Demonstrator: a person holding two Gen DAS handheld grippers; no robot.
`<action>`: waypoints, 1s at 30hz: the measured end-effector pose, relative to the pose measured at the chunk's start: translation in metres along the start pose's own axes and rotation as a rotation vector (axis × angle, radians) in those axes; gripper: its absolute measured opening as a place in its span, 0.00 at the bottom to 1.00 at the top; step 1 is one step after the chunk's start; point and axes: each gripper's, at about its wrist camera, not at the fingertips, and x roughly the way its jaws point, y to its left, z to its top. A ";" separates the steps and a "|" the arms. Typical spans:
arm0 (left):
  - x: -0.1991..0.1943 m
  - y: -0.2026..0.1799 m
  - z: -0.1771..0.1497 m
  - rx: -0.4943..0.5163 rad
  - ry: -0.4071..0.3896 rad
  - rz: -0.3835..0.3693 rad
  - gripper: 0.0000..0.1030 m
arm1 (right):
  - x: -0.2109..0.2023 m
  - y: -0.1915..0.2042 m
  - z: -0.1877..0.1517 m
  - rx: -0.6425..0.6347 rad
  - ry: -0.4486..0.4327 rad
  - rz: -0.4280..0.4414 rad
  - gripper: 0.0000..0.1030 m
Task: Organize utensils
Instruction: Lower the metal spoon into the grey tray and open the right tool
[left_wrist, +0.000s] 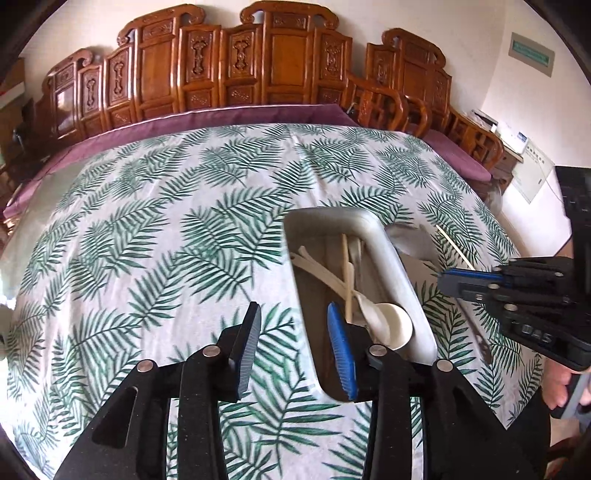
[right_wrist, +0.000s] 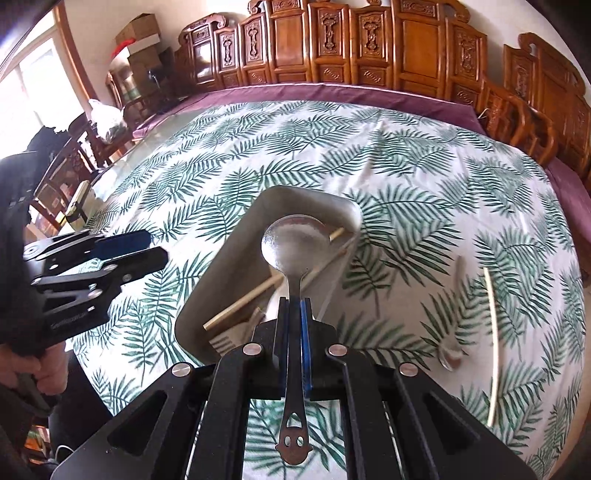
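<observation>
White cloth printed with green fern leaves is spread over the desk. Purple cushions are laid along carved reddish-brown wooden benches behind it. Stacked cardboard boxes are seen beside a bright window.

Steel spoon bowl-up over grey tray of white spoons and chopsticks; another chopstick right of tray.
</observation>
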 end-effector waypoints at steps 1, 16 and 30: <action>-0.003 0.003 -0.001 -0.004 -0.004 0.003 0.39 | 0.004 0.003 0.002 -0.002 0.005 0.004 0.07; -0.012 0.027 -0.012 -0.028 -0.005 0.026 0.53 | 0.073 0.015 0.024 0.029 0.107 -0.024 0.07; -0.016 0.026 -0.013 -0.029 -0.011 0.021 0.69 | 0.073 0.011 0.026 0.017 0.084 -0.061 0.08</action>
